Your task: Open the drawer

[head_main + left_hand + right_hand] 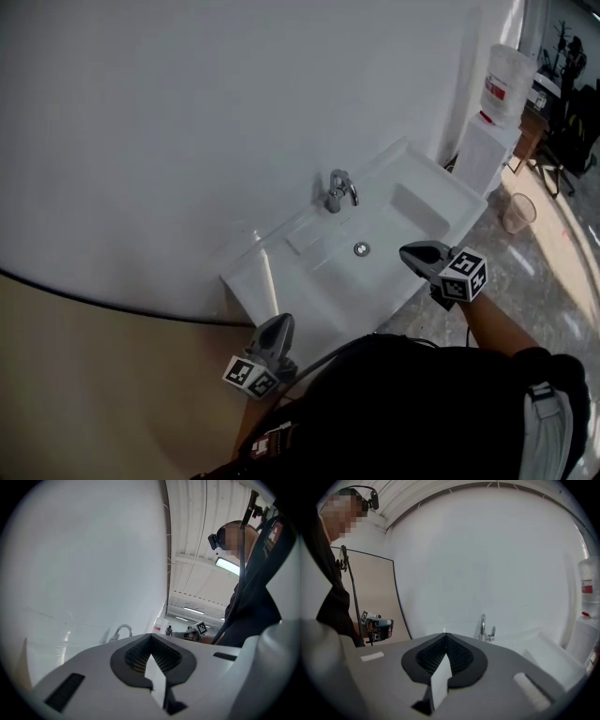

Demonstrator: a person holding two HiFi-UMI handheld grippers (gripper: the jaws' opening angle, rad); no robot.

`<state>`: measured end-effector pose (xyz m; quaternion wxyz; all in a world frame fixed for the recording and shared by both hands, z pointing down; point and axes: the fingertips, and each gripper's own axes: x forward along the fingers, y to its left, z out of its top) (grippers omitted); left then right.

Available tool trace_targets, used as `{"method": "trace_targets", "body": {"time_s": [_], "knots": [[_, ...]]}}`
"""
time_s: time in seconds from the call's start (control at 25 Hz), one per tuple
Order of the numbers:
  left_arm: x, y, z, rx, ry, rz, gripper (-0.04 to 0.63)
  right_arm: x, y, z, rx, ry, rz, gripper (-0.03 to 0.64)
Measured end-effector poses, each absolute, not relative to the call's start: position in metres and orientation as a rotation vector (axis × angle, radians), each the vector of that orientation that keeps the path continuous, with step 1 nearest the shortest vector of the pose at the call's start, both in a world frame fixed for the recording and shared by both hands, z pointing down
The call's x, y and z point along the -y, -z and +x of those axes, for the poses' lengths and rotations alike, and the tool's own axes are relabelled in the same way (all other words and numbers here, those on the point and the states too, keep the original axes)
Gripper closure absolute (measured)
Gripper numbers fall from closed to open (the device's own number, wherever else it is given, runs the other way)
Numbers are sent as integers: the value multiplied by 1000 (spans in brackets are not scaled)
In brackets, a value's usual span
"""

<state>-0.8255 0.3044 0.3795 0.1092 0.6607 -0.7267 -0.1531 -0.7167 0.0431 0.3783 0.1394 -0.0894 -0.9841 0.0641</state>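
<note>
Head view: left gripper [279, 324], lower centre, and right gripper [409, 251], centre right, flank the sink [417, 208], both with jaws closed and empty. No drawer shows in any view; it is probably below the basin. Best practice: lower one gripper, find the handle, then part the jaws.

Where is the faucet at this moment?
In the head view the faucet stands just right of centre, at the back edge of the white sink, against the wall and beyond the drain.

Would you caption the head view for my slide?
Empty left gripper and right gripper before a white sink with chrome faucet.
</note>
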Motion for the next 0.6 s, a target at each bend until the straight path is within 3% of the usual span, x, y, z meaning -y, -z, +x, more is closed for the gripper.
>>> {"method": "trace_targets", "body": {"time_s": [0.36, 0.6], "knots": [[-209, -376, -761, 1970, 359, 2113, 595, 35, -376, -617, 2915, -230, -29, 617], [-129, -371, -679, 1904, 338, 2178, 595, 106, -372, -516, 2956, -239, 80, 617]]}}
